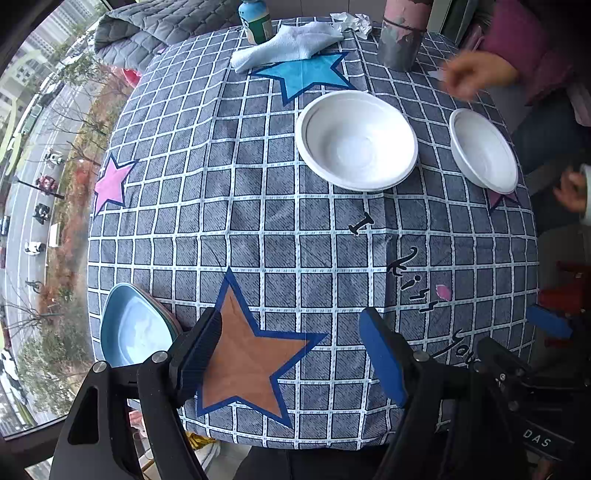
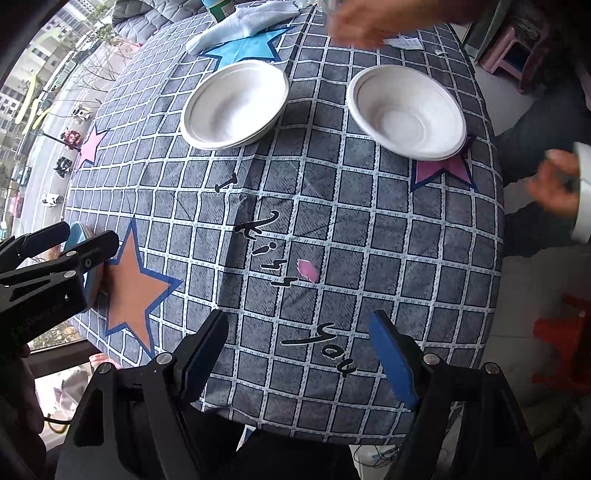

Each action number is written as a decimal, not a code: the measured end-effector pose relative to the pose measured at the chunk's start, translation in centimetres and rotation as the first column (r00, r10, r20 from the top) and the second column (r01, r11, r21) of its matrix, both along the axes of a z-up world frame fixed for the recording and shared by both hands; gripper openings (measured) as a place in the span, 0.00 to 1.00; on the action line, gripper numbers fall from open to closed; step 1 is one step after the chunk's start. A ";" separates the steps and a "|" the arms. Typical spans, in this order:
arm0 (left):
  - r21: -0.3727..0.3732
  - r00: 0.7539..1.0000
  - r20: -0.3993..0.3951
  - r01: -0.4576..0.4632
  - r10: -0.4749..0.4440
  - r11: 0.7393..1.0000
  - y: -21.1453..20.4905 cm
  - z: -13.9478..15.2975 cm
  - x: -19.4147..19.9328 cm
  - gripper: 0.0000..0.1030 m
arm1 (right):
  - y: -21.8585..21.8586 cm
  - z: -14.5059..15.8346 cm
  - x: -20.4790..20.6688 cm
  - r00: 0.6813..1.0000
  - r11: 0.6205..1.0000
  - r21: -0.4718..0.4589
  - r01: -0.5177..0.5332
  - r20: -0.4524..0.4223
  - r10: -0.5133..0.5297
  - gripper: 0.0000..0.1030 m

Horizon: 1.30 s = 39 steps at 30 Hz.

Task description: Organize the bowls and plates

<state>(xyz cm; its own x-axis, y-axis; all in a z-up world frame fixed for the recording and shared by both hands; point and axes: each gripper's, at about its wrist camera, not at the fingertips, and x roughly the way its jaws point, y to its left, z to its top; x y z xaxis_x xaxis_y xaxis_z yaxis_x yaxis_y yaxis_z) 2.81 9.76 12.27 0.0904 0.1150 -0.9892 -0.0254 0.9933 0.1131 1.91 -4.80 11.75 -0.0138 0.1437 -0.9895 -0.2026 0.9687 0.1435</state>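
Grippers above a table draped in a grey checked cloth (image 1: 258, 206) printed with stars and black script. We hold the left gripper (image 1: 291, 354) pointing down over the near edge, its jaws spread wide with nothing between them; beneath it lies an orange star (image 1: 251, 354) outlined in blue. Just left of its dark finger sits a stack of light blue plates (image 1: 136, 328), close to the cloth's near left corner. In the right wrist view the right gripper (image 2: 299, 354) likewise hangs with jaws parted and empty, over the script near the word "you". Across the table stand two white bowls, both upright and apart from each other: a wide shallow bowl (image 1: 356, 140) just in front of a blue star (image 1: 306, 74), and a second white bowl (image 2: 406, 110) to its right, resting partly on a pink star (image 2: 443, 170). At the far edge we see a folded pale blue towel (image 1: 291, 44), a bottle (image 1: 256, 20) and a grey cylinder (image 1: 402, 37). Another person's hands (image 2: 362, 22) appear blurred at the far right side, one (image 2: 554, 181) beside a white sleeve.
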 end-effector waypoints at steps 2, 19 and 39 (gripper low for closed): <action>-0.006 1.000 -0.007 -0.005 0.005 1.000 0.2 -0.2 -0.1 0.77 | 0.1 -0.1 -0.1 1.000 1.000 -0.003 -0.001 -0.004 0.001 0.77; -0.056 0.999 -0.048 -0.029 0.026 0.998 1.4 -1.5 -0.3 0.77 | -2.4 -0.1 0.7 0.991 0.990 -0.027 0.135 0.009 -0.135 0.77; -0.063 0.997 -0.063 -0.050 0.046 0.997 2.0 -2.0 0.6 0.78 | -1.8 -0.8 0.9 0.991 0.991 -0.024 0.129 -0.022 -0.130 0.77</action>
